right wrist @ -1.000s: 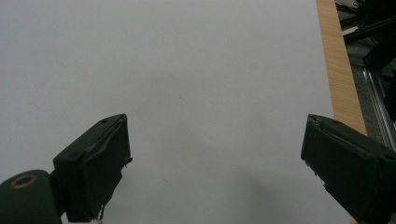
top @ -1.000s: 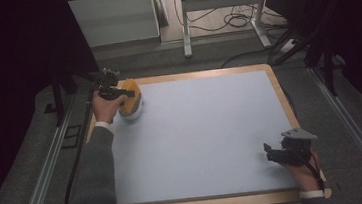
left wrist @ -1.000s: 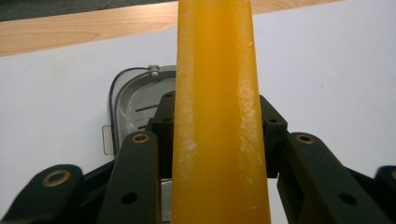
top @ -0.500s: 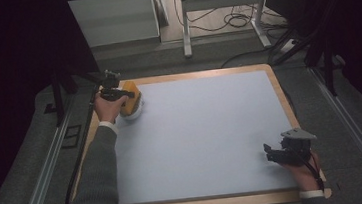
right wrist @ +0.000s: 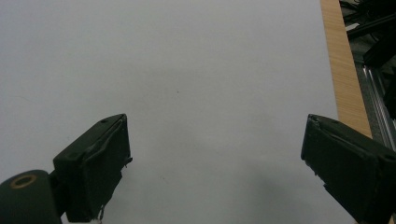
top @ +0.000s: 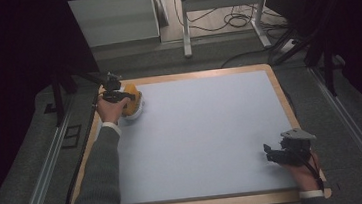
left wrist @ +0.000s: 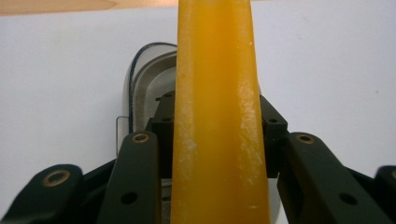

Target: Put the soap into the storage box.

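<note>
In the high view the left claw (top: pixel 118 95) sits at the upper left of the frame, over the far left corner of the pale mat (top: pixel 203 140) that covers the table (top: pixel 281 95). It is clamped on an orange piece (top: pixel 133 95), which stands on edge above a white container (top: pixel 133 110) resting on the mat. From this view, whether the orange piece touches the container cannot be told.

The left gripper view gives the grip close up. The orange piece (left wrist: pixel 219 116) runs as a tall, narrow band up the middle of the frame, from the bottom edge to the top, with faint whitish scuffing along its right side. The two black jaws press against it from the left and the right in the lower half of the frame, so the left claw (left wrist: pixel 219 140) is closed on it with no gap showing. Behind the piece, at centre left, lies the rounded rim of the white container (left wrist: pixel 140 88), with a grey inner wall and a dark line along its edge.

The right claw (top: pixel 273 153) is at the lower right of the high view, near the mat's near right corner, well apart from the orange piece. In the right gripper view its jaws stand wide apart at the lower left and lower right of the frame, with bare mat (right wrist: pixel 187 93) between them; the right claw (right wrist: pixel 215 163) holds nothing. The wooden edge of the table (right wrist: pixel 338 70) runs down the right side of that frame.
</note>
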`<state>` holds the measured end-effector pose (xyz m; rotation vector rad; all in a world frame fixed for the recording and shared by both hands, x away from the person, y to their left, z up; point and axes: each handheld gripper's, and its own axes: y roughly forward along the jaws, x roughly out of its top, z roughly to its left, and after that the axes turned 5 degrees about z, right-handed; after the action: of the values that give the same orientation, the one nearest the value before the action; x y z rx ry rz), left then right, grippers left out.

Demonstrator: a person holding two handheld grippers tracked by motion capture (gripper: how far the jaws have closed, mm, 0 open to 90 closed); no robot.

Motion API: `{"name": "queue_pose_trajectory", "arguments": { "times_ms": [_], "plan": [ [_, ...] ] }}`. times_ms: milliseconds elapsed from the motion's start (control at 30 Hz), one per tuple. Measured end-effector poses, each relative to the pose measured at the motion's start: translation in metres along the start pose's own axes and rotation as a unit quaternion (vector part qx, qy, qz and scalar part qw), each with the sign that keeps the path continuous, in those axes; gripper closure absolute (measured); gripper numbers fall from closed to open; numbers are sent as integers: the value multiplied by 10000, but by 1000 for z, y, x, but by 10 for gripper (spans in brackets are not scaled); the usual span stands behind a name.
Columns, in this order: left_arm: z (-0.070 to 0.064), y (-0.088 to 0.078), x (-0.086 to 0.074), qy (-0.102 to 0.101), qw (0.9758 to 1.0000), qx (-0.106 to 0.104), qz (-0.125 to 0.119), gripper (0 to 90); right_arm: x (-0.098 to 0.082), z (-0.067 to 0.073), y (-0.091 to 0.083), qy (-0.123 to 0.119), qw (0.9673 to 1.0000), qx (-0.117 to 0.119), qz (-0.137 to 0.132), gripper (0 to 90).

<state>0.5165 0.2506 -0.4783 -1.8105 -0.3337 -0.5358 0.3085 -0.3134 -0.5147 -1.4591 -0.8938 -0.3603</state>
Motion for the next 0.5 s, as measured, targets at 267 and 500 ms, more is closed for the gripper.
{"name": "queue_pose_trajectory", "arguments": {
  "times_ms": [267, 500],
  "plan": [
    [1, -14, -1, 4, 9985, -136, -530, 542, 0, 1, 1, -16, 10000, 9, 18, 82],
    [-3, -34, 0, 105, 9973, -12, -731, 348, 1, 3, 0, -57, 10000, 19, 7, 82]
  ]
}}
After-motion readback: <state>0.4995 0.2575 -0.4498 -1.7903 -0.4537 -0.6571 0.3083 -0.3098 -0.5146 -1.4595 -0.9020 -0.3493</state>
